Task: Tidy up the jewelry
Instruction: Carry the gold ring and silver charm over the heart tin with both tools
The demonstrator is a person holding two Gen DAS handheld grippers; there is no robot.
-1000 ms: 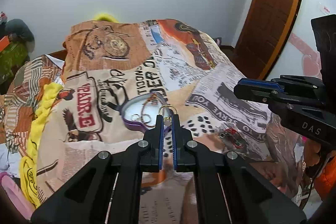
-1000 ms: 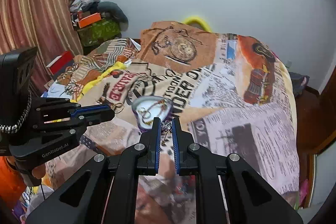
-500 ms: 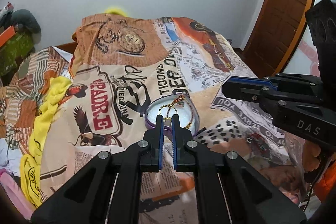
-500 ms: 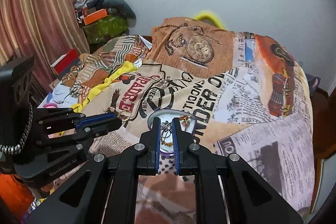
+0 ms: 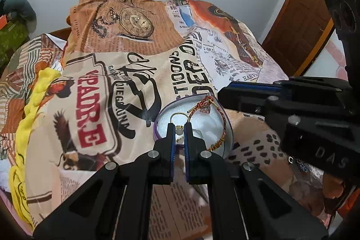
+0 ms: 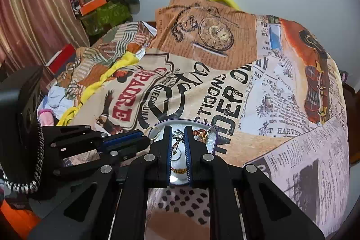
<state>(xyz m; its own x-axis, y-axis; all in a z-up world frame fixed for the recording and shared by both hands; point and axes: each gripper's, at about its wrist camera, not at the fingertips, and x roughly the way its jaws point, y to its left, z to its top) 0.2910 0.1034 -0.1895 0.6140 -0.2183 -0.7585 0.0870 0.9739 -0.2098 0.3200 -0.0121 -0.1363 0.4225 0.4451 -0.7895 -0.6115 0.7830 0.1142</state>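
Left hand-held gripper pinches thin gold hoop ring with pale bead over purple-rimmed heart-shaped box with white foam lining, which sits on the newspaper-print bedspread. Right hand-held gripper pinches small silver flower-topped pin above same box. Both pieces look light, tiny, slippery; grip at bead or stem. Red-gold cord bracelet lies inside.

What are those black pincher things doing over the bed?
A person is tidying jewelry with two hand-held grippers. The left gripper is pinching a gold ring, and the right gripper is pinching a silver flower-shaped piece. Both are held over a small purple-rimmed box on the printed bedspread, where a red-and-gold cord bracelet already lies.
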